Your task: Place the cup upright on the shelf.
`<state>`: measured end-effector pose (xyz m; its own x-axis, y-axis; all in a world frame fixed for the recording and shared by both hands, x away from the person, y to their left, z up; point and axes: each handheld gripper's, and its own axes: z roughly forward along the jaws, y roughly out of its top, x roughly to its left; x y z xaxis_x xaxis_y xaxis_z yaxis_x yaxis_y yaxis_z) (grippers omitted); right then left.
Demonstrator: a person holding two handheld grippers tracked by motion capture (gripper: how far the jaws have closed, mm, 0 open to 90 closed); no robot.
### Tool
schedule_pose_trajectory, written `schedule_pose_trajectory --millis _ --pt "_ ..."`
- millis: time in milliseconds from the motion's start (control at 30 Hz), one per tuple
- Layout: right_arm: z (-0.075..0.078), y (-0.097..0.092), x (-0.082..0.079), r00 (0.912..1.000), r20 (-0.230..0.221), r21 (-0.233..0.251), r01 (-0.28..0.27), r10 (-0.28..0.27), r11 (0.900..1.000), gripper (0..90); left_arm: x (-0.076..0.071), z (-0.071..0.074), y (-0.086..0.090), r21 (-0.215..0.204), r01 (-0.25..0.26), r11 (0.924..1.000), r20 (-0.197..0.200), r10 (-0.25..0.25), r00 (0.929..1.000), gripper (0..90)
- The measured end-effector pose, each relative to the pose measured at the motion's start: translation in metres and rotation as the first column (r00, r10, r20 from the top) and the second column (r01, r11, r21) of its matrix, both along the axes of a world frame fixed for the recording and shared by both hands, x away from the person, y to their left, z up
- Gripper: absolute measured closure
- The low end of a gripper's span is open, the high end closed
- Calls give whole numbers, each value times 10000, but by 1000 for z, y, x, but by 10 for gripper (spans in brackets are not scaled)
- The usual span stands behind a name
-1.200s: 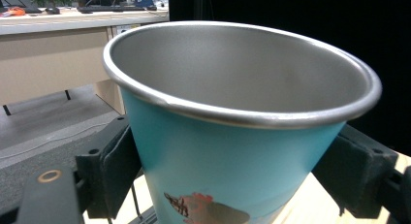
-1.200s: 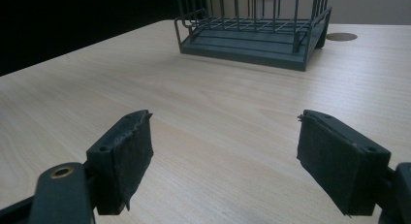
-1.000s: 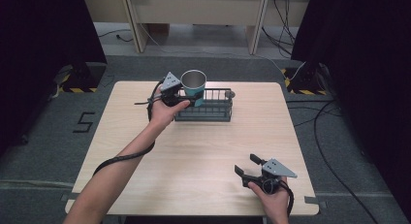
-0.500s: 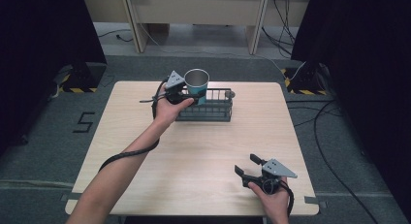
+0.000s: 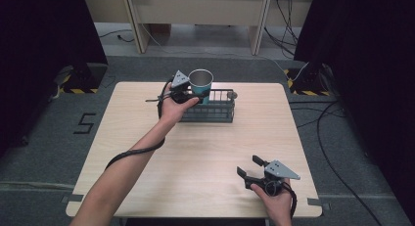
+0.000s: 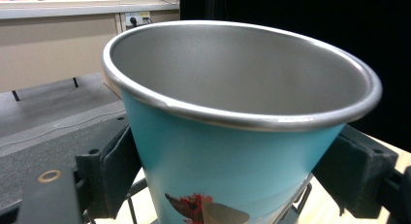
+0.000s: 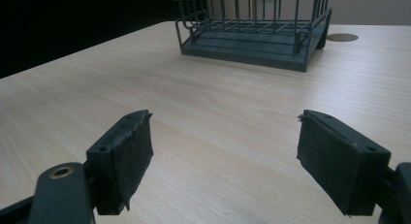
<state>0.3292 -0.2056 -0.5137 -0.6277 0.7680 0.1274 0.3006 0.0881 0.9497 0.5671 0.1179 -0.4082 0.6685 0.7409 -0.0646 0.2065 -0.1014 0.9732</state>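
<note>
While the left gripper [image 5: 188, 95] has its jaws clamped on either side of a teal metal cup [image 5: 200, 84], the cup sits upright at the left end of a dark wire rack [image 5: 208, 107] near the far edge of the surface [image 5: 205, 152]; whether it is lifted clear of the rack or resting in it I cannot tell. The cup looks light and stiff, steel inside with a rolled rim, and its smooth tapering wall would probably let it slip downward in a loose grip. Holding it across the body just under the rim, as now, seems soundest.

The right gripper [image 5: 252, 169] rests near the right front corner, jaws wide apart with nothing between them.

The left gripper view brings out the cup's bare steel interior [image 6: 242, 73] and a red printed mark [image 6: 191, 204] low on its side, neither readable from above. The right gripper view shows the rack's barred sides [image 7: 252, 25] and a small round disc [image 7: 342, 37] lying beside it on the surface.
</note>
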Motion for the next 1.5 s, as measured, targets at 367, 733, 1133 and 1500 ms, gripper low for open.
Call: schedule_pose_trajectory --millis 367,733,1133,1500 --pt "0 0 -1 10000 31 14 -42 42 10000 208 6 -7 -5 86 -126 9999 -196 128 9997 160" --pt "0 0 -1 10000 8 2 -57 57 10000 209 11 -16 -7 184 -345 9992 -447 353 9984 159" --pt "0 0 -1 10000 16 -5 -75 75 10000 208 14 -27 -9 434 -650 9969 -748 681 9949 159" --pt "0 0 -1 10000 -22 7 -84 84 10000 209 15 -34 -10 522 -699 9962 -943 746 9927 159"
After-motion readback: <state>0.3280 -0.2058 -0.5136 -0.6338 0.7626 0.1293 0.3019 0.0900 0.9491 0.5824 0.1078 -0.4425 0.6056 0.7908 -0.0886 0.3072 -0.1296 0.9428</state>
